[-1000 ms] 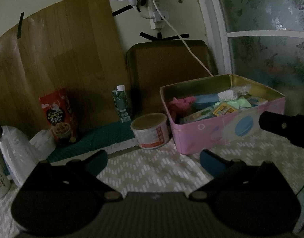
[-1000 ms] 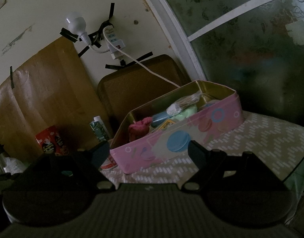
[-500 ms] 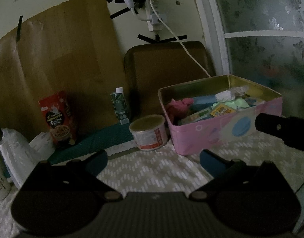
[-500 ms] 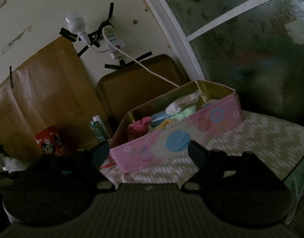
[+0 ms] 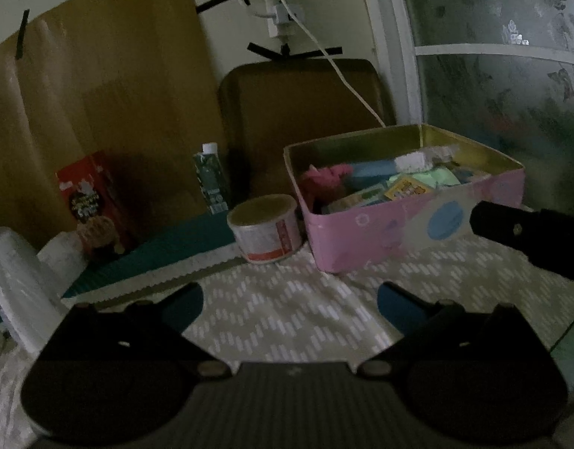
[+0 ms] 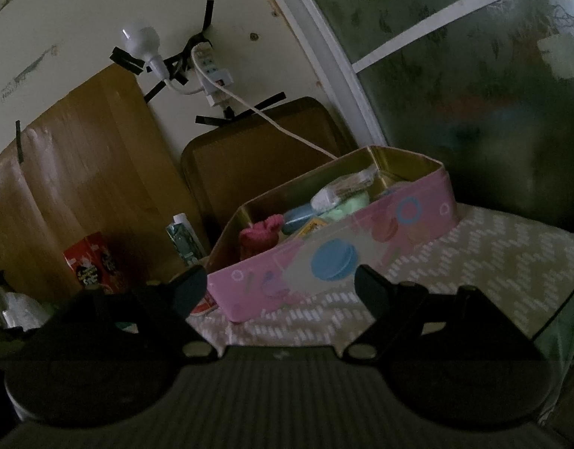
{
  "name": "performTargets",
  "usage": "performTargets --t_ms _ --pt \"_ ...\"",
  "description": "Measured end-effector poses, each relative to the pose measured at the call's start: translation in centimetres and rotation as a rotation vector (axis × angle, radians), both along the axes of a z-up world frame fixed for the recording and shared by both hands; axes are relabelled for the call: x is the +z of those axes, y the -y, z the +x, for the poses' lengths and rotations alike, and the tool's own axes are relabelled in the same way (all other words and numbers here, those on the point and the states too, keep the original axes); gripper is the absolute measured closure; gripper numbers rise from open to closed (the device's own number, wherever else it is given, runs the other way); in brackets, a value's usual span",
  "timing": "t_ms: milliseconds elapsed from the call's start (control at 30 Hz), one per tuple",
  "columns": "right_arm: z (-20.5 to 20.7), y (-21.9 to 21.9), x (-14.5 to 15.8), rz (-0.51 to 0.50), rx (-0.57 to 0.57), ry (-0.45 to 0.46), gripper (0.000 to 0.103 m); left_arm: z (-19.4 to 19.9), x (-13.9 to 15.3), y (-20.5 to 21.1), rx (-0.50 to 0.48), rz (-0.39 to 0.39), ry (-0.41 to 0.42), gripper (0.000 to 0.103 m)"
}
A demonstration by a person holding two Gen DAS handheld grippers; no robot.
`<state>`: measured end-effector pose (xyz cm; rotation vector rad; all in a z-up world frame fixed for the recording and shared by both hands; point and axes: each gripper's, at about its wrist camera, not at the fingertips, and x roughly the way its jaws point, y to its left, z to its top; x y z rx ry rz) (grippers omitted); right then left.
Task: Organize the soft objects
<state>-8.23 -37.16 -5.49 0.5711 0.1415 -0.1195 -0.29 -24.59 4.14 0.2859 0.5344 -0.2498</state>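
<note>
Left gripper (image 5: 289,305): fingers stood wide apart with nothing between them, above the patterned cloth (image 5: 287,321).
Right gripper (image 6: 281,284): fingers likewise spread and empty; its dark body showed at the right edge of the left wrist view, in front of the tin's near wall.
Pink tin (image 5: 410,224): ahead and to the right of the left gripper, resting on the cloth; directly ahead of the right gripper, just past its fingertips; lid off, gold inside.
Soft objects: inside the tin, a pink knitted piece (image 5: 322,181) at the left end, a blue piece (image 5: 371,168) behind it, a pale green piece (image 5: 425,177) toward the middle, with a white block (image 5: 410,161) on top and small printed packets (image 5: 408,189) along the near wall.
Round tub (image 5: 264,226): ahead of the left gripper, just left of the tin, apart from it.
Green carton (image 5: 211,179): behind the tub, upright.
Red box (image 5: 94,205): far left, upright, near the brown board.
Teal mat (image 5: 156,254): under the carton side, edging the cloth.
Brown pad (image 5: 298,112): behind the tin, against the wall.
Cable (image 5: 339,71): ran from the taped wall plug down behind the tin's back rim.
Path to tin: open cloth lay between both grippers and the tin.
</note>
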Motion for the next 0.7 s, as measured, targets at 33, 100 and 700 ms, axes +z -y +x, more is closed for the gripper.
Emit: performTargets --t_ms 33,100,700 --pt "0.01 -0.09 -0.01 -0.001 -0.001 -0.001 0.015 0.05 -0.06 -0.03 -0.001 -0.001 -0.005 0.0" --pt "0.01 -0.1 -0.09 -0.001 -0.001 -0.004 0.015 0.06 -0.16 0.02 -0.002 -0.002 -0.011 0.0" --pt "0.34 -0.83 -0.42 -0.009 -0.014 -0.026 0.015 0.56 -0.9 0.12 -0.04 -0.006 -0.028 0.0"
